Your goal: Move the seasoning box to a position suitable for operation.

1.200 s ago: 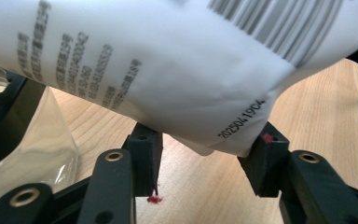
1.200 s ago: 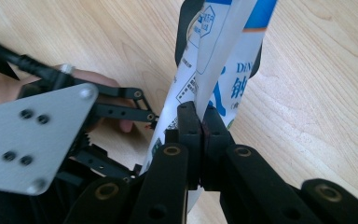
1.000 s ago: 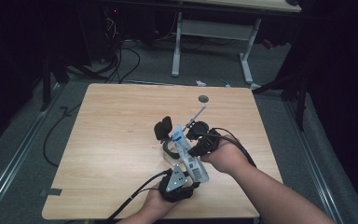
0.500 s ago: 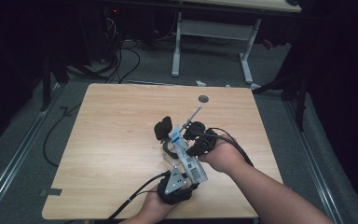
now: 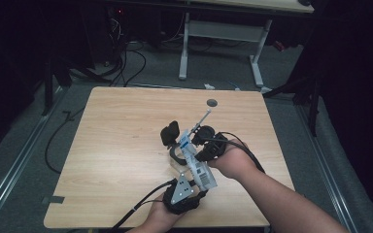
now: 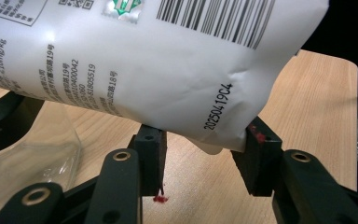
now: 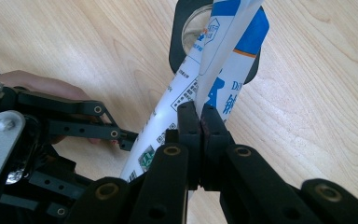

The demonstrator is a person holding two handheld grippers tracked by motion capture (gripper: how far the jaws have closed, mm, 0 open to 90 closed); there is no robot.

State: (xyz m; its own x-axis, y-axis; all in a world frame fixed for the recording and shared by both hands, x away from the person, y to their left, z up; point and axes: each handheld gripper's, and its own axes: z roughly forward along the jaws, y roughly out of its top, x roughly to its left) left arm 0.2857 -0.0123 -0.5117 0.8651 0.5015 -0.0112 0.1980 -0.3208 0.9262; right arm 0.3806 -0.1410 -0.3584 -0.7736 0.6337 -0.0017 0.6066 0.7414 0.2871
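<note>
The left gripper (image 5: 190, 180), near the table's (image 5: 116, 145) front edge, has just been closing; its half-open jaws press the bottom end of the white pouch (image 5: 194, 160). The pouch slants up above the table's middle, toward the far edge. At its upper end, the right gripper (image 5: 196, 145) has its jaws pinched tight on a fold of the pouch.

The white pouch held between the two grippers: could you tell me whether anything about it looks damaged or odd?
The white pouch is creased and dented at its lower corner, near the printed date code, where it sits between the left gripper fingers. At its other end the right gripper pinches a folded edge flat. I see no tear or spill.
</note>
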